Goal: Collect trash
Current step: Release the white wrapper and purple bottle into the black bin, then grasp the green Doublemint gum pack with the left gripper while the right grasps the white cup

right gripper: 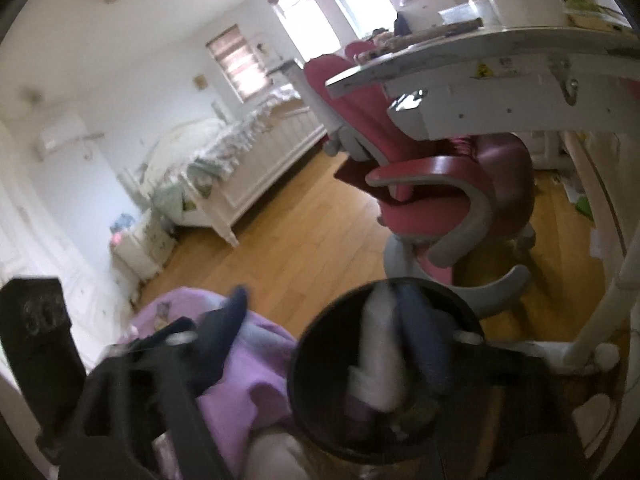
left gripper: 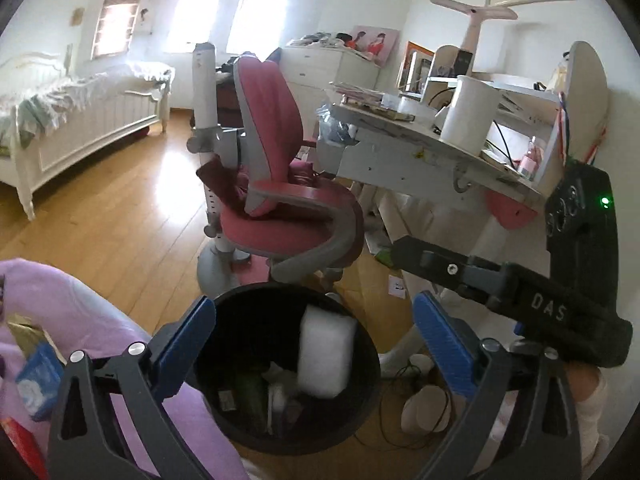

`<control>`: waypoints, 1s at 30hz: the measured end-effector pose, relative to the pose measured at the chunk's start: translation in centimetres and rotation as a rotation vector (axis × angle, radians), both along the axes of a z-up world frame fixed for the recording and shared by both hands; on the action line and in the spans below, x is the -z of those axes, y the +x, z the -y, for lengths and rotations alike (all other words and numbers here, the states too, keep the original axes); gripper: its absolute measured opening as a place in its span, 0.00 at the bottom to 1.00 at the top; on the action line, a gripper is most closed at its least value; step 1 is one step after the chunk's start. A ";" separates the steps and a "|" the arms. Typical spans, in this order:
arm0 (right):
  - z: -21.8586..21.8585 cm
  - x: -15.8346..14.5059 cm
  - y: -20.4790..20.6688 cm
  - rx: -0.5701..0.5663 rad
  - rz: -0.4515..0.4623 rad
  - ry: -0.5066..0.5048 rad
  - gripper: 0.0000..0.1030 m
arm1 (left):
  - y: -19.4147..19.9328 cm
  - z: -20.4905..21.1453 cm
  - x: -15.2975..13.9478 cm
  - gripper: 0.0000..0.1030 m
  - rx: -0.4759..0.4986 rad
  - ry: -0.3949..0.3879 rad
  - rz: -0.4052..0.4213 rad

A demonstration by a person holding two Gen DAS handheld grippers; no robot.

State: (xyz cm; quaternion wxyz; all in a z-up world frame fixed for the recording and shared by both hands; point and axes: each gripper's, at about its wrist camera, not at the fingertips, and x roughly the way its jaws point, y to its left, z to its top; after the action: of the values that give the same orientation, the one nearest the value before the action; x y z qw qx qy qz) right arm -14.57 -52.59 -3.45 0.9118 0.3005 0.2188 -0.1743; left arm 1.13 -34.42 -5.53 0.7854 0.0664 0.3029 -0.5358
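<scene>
The left gripper (left gripper: 312,344) hangs spread wide over a black trash bin (left gripper: 224,412) on the floor; nothing sits between its blue pads. Inside the bin stands a white foam block (left gripper: 326,354) among smaller litter. The right gripper (right gripper: 324,344), blurred, is also spread over the bin. Purple fabric (left gripper: 80,312) lies just beside it. Beyond stand a pink chair (left gripper: 276,160), a cluttered table (left gripper: 400,156) and a bed (left gripper: 80,120).

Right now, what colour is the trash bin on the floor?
Black: the trash bin is a round black bucket, sharpest in the left wrist view.
</scene>
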 end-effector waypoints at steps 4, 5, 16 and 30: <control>-1.1 -0.5 1.0 -0.030 -0.009 -0.012 0.80 | 0.1 -1.7 -0.8 0.95 -0.034 0.007 0.035; -1.4 -0.6 1.3 -0.037 -0.010 -0.013 0.80 | 0.2 -2.2 -0.9 0.95 -0.047 0.007 0.043; -9.4 -1.5 9.5 -0.324 -0.048 -0.030 0.88 | 5.1 -14.0 -1.6 0.95 -0.321 0.024 0.081; -28.3 -3.3 28.1 -0.866 -0.187 -0.154 0.88 | 15.7 -31.9 3.1 0.86 -0.656 0.212 0.007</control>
State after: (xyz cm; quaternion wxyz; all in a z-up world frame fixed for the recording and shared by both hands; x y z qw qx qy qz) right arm 13.51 -24.29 -0.19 0.8967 0.0954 0.3924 0.1813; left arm 16.80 -2.53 -8.61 0.9056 0.0483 0.3595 -0.2199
